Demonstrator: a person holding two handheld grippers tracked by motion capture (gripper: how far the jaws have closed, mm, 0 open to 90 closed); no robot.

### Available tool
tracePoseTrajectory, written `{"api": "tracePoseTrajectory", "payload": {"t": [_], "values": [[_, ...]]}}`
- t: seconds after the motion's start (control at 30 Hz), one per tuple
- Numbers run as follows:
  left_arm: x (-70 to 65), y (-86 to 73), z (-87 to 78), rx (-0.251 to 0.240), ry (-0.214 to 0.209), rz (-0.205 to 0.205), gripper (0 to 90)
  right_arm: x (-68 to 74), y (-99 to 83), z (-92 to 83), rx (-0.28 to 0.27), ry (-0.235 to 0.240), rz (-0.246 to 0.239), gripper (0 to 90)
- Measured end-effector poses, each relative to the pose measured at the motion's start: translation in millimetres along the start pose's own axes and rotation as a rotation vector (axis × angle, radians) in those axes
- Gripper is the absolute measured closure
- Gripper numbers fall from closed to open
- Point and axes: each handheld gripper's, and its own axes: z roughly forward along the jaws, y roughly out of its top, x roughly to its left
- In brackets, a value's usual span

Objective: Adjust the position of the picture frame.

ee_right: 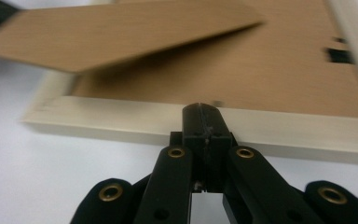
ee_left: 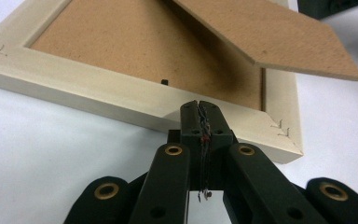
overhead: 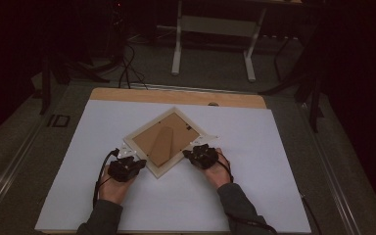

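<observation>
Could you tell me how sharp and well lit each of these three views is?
High view: dim, room behind nearly black, white table the brightest area, frame soft. Left gripper view: bright and sharp, stand casting a shadow on the backing. Right gripper view: frame and stand smeared by motion blur, jaws crisp.

tongs L (overhead: 136, 163): black plastic, hinged link arms, brass rivets at pivots; thin wires run betw the pads
tongs R (overhead: 194, 154): same black build, brass rivets, bolt heads below pads
cables: black, one trails back from each tongs past the wrist
plates: pale grey, 3-cornered, on top
sleeves (overhead: 103, 218): dark grey, long, end behind tongs
</observation>
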Motion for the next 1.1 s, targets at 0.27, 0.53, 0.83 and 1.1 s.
{"api": "tracePoseTrajectory", "payload": {"t": [0.27, 0.53, 0.83, 1.1], "values": [[-0.4, -0.7, 1.6, 0.006, 0.000, 0.001, 90.0, -28.8, -0.5, -4.0, -0.013, -0.066, 0.061, 90.0], [0.0, -2.8, 2.0, 0.013, -0.006, -0.011, 90.0, -46.6, 0.3, -1.7, 0.009, -0.115, 0.067, 90.0], [-3.7, -4.6, 3.1, 0.022, -0.003, -0.013, 90.0, -71.7, 4.4, -0.4, -0.005, -0.156, 0.129, 90.0], [-5.9, -7.8, 2.4, 0.034, -0.009, -0.013, 90.0, -86.1, 3.8, 2.3, -0.014, -0.186, 0.187, 90.0]]}}
